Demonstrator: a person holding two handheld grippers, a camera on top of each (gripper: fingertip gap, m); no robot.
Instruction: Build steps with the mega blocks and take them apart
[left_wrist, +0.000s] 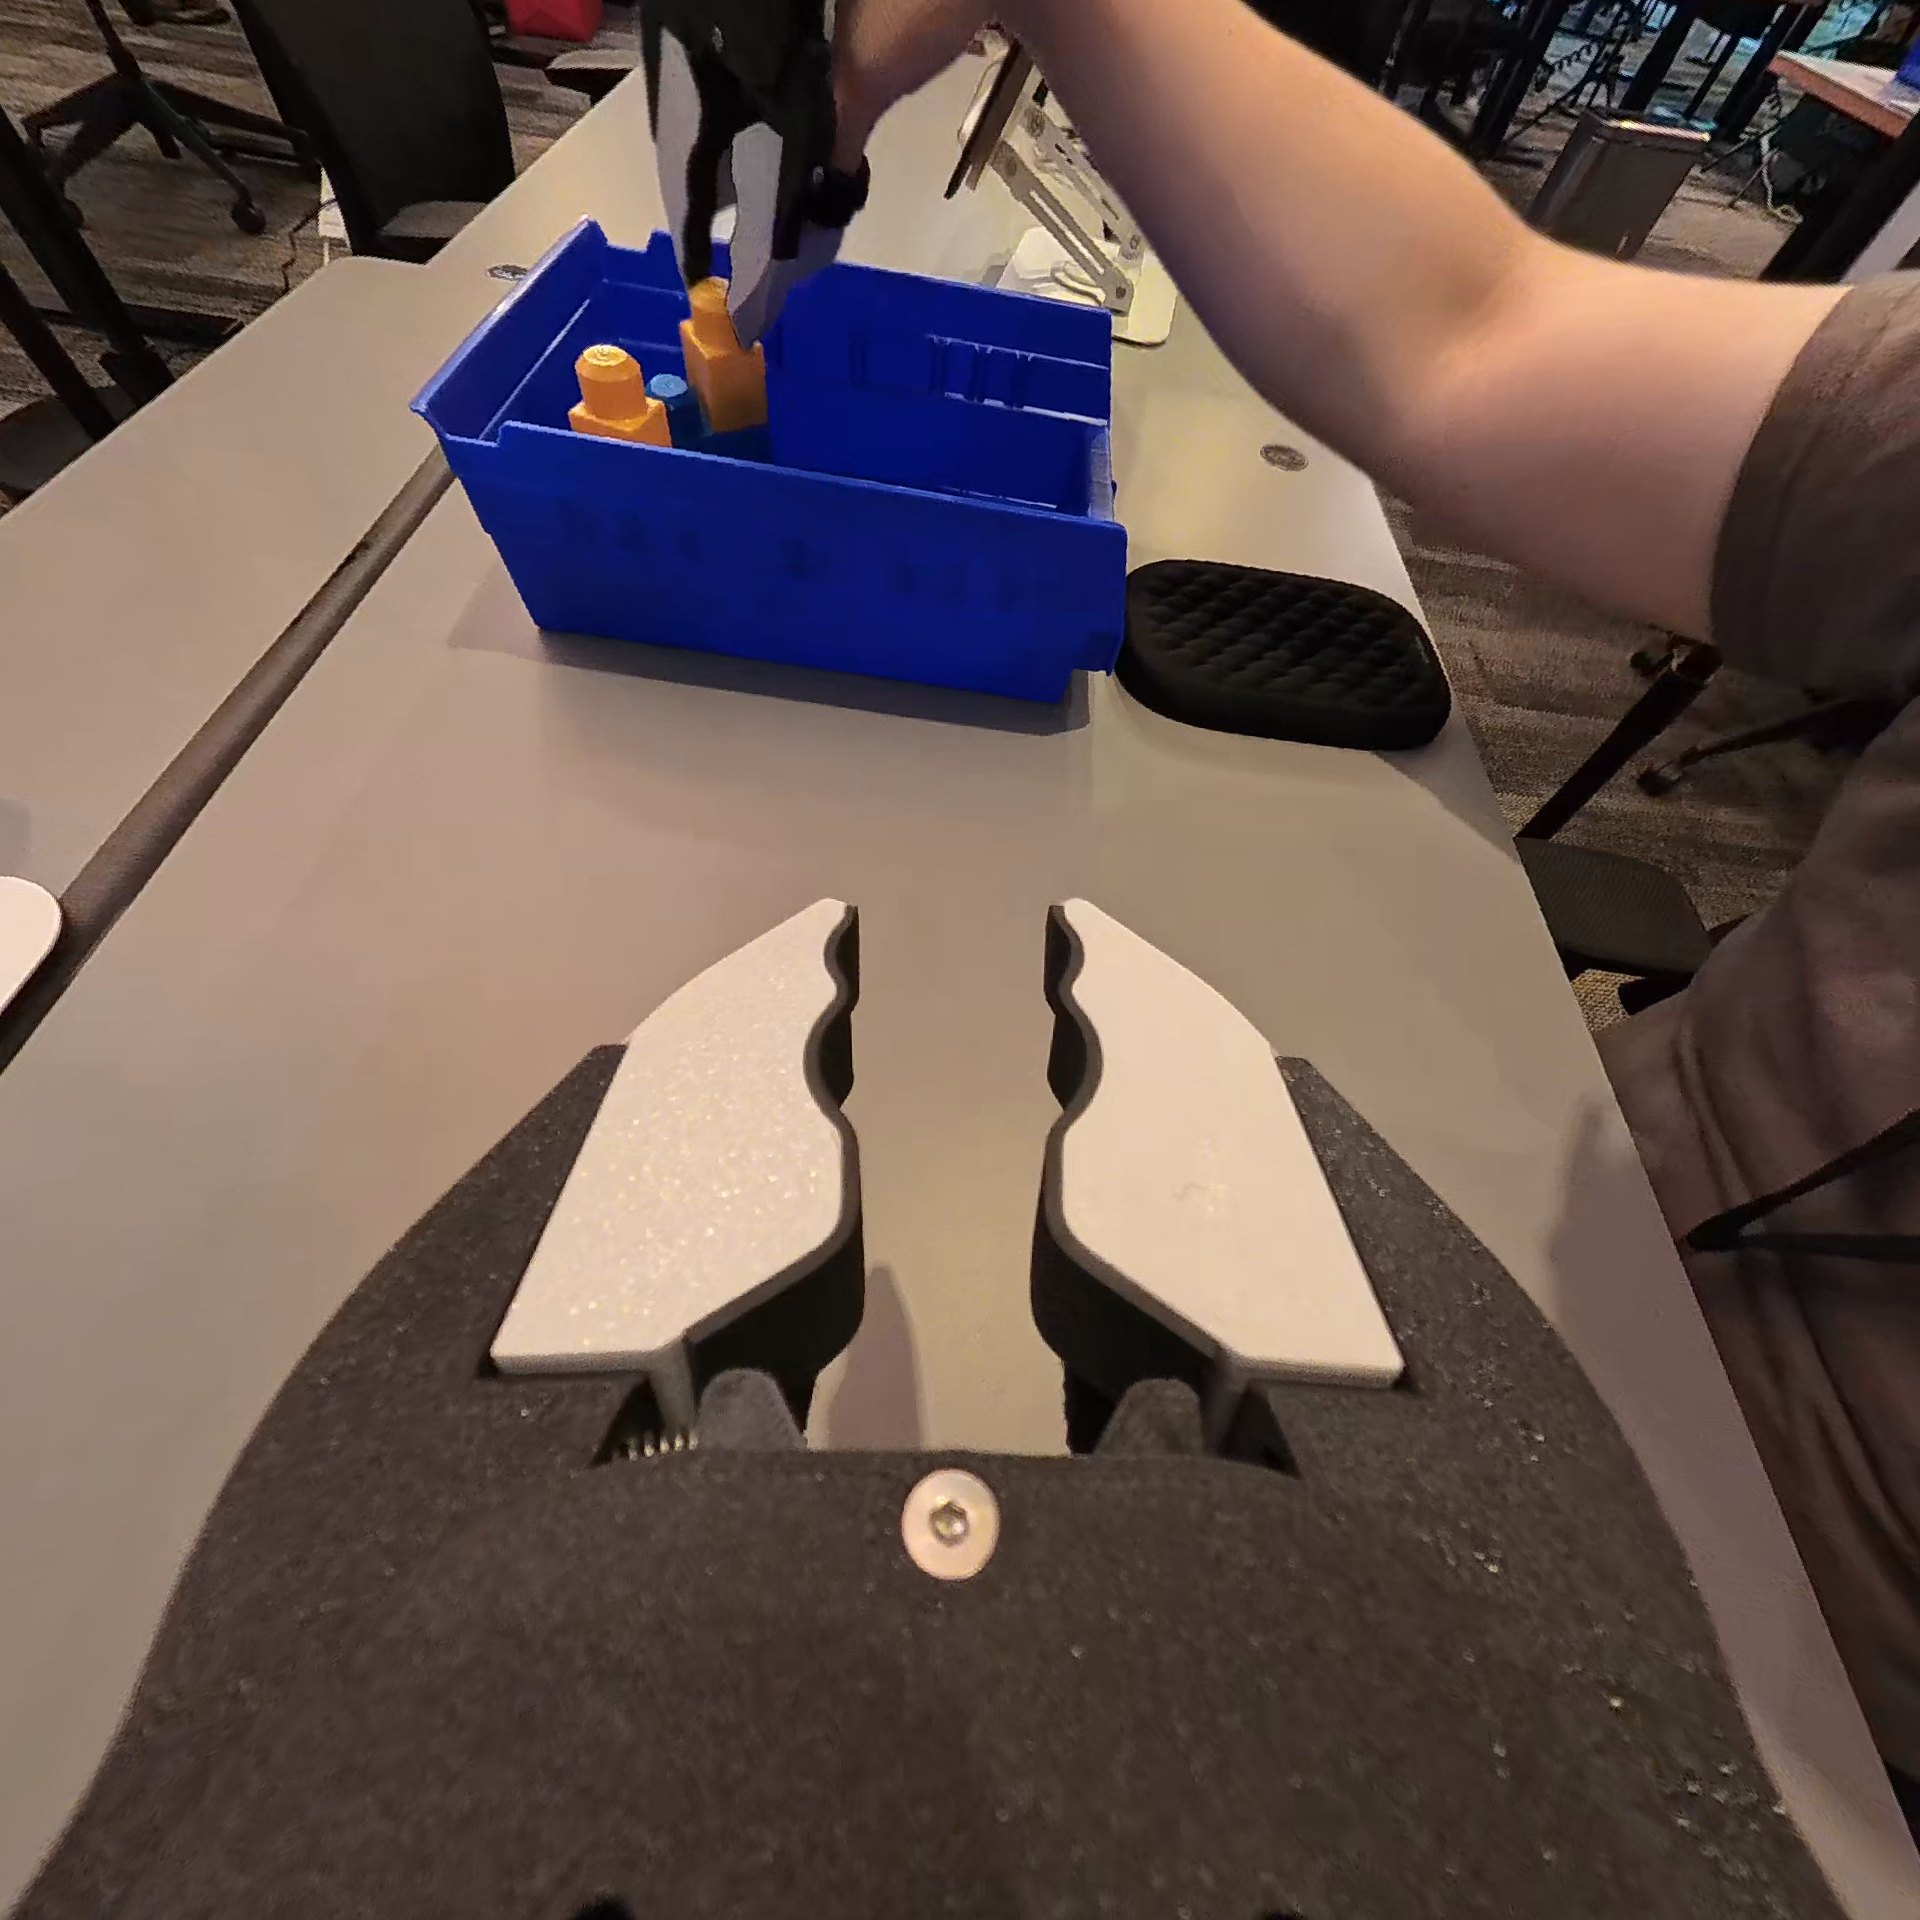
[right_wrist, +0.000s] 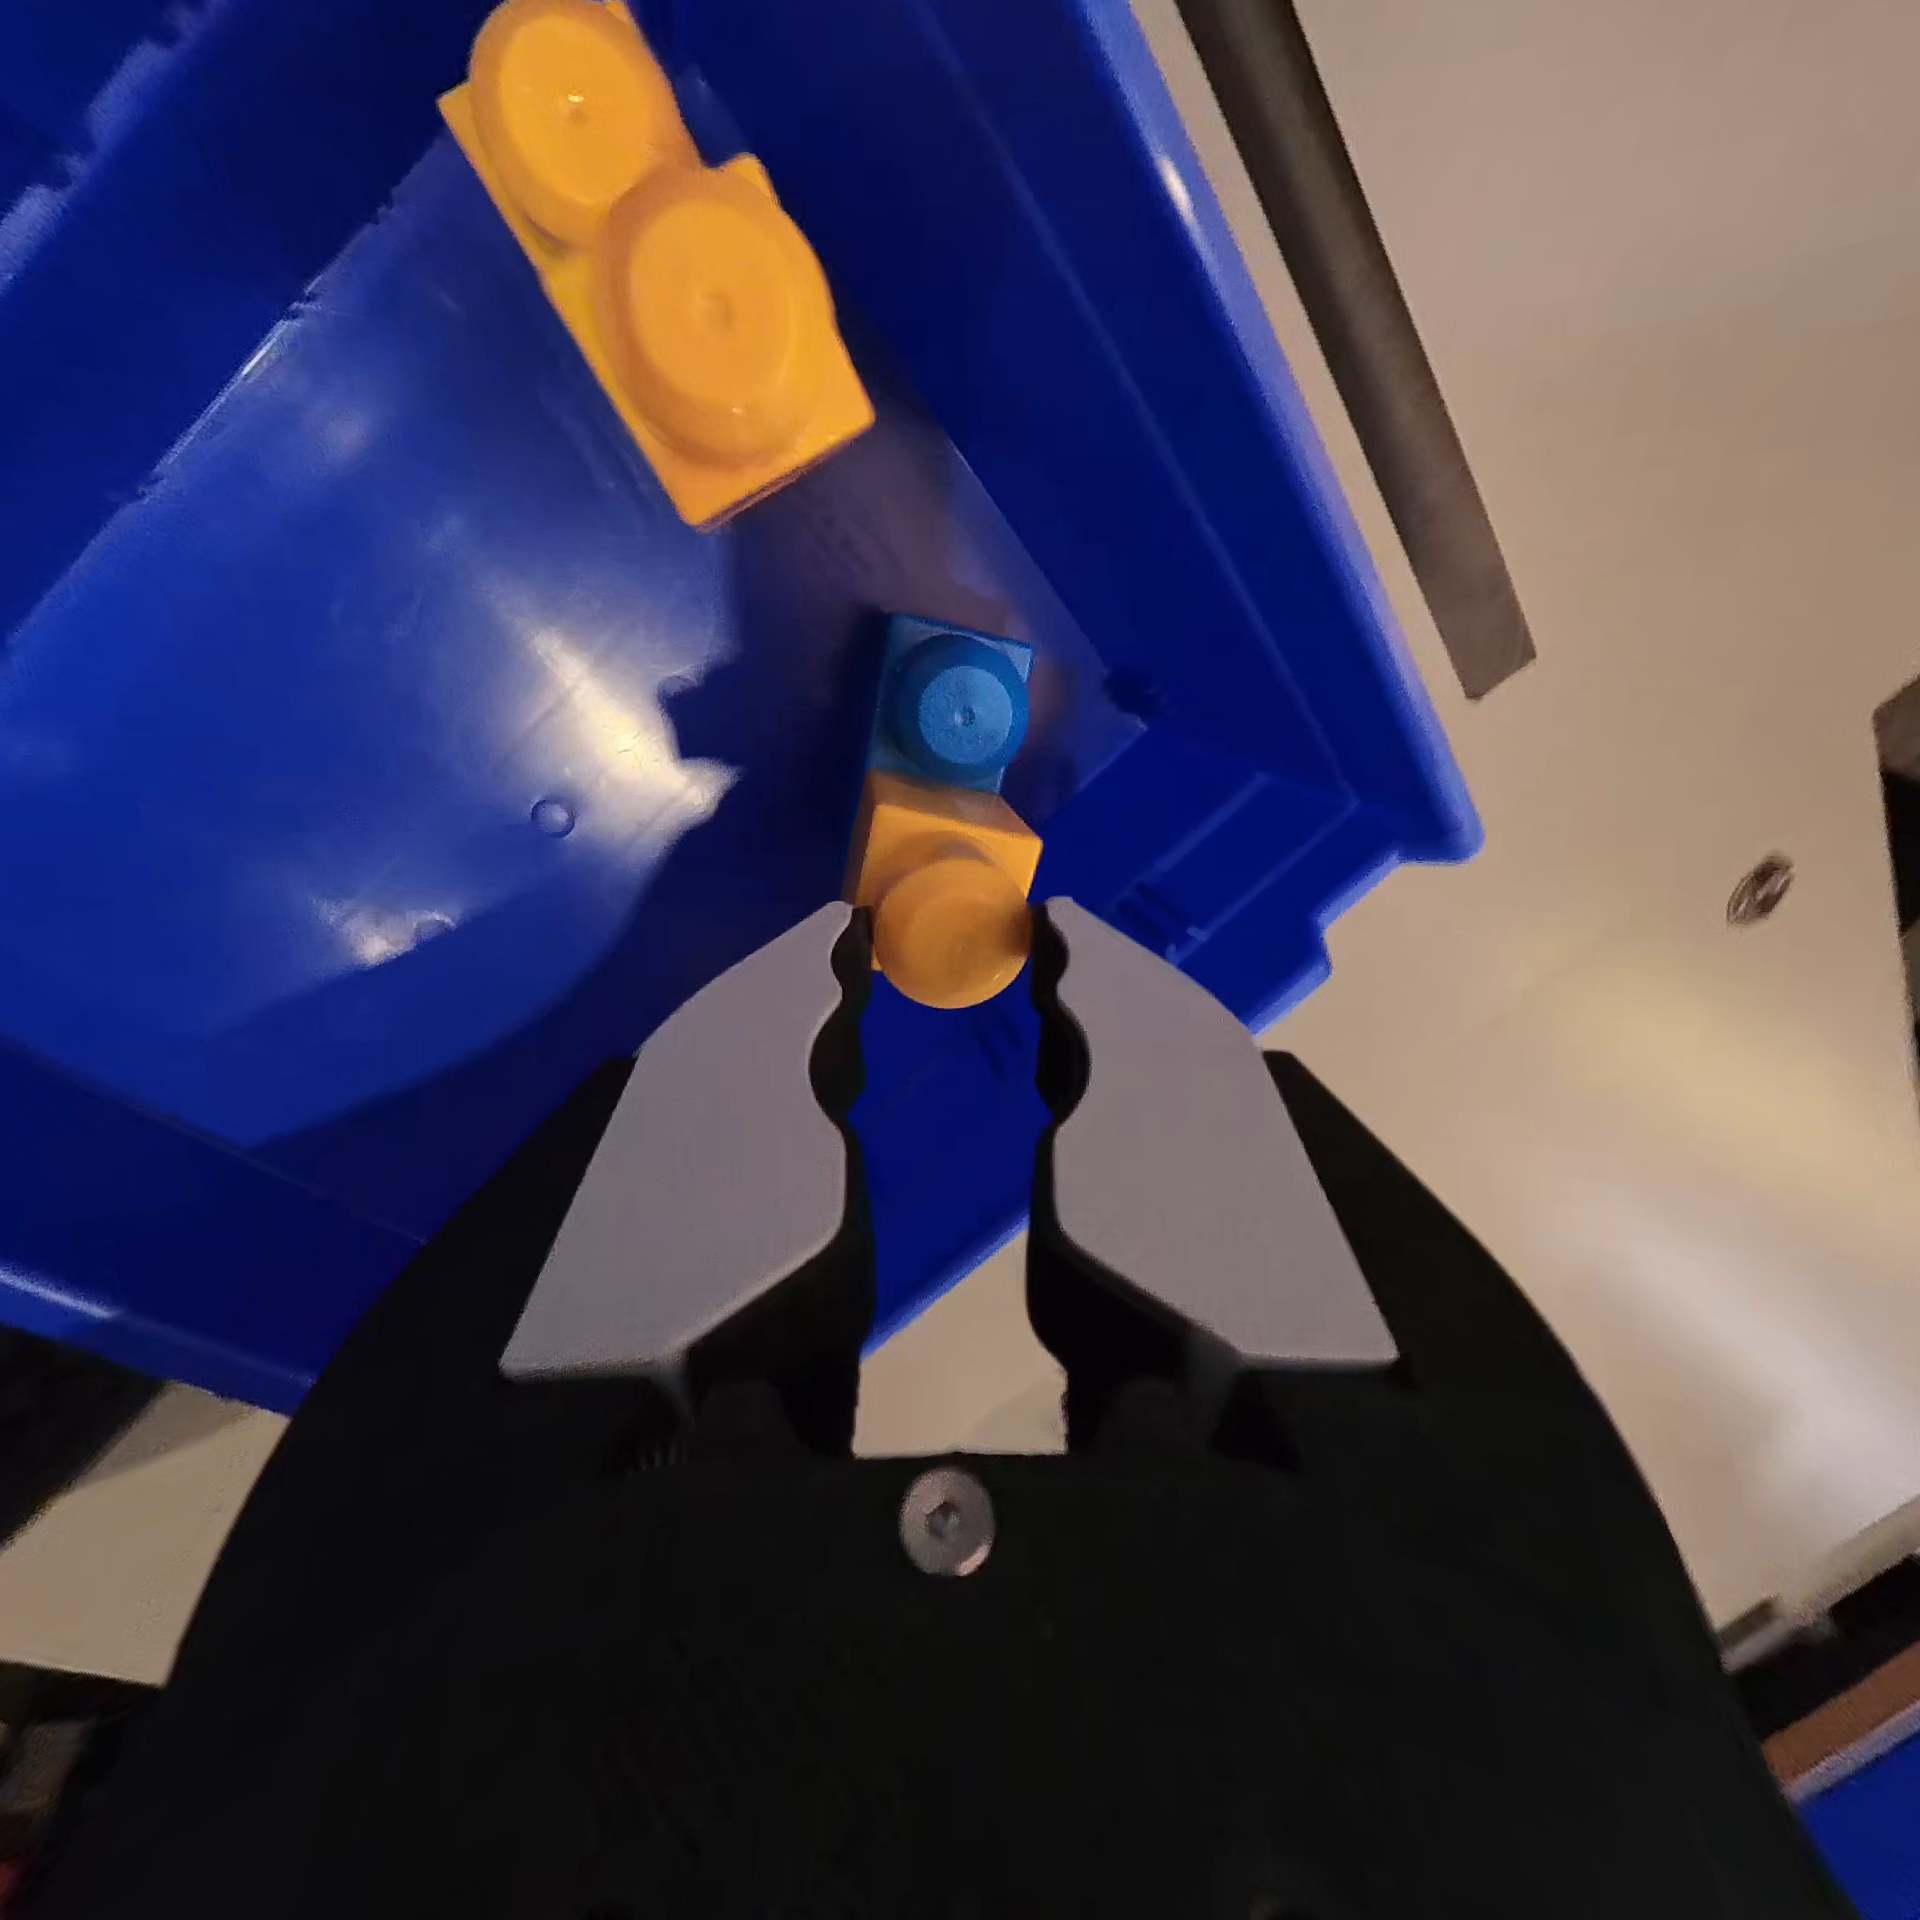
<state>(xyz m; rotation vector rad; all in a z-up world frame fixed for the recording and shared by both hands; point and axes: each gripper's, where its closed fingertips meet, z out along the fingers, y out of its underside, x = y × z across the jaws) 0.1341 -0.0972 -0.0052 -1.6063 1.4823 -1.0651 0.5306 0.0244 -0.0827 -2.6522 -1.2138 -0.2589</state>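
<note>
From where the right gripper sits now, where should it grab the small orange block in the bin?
Grip the small orange block by its round top stud, from above. It stands upright against a blue block, and the right gripper fingertips already flank the stud, so closing there likely works.

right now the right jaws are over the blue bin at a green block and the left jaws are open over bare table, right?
Not quite: the block at the right gripper is orange, not green, as the right wrist view shows. The rest holds: it is over the blue bin, and the left gripper is open over bare table.

The blue bin (right_wrist: 312, 727) runs past the frame's top and left edges; its front wall (left_wrist: 790, 540) hides the lower blocks (left_wrist: 623, 410); whether the right gripper (right_wrist: 948, 914) actually clamps the orange stud (right_wrist: 951, 951) is unclear.
</note>
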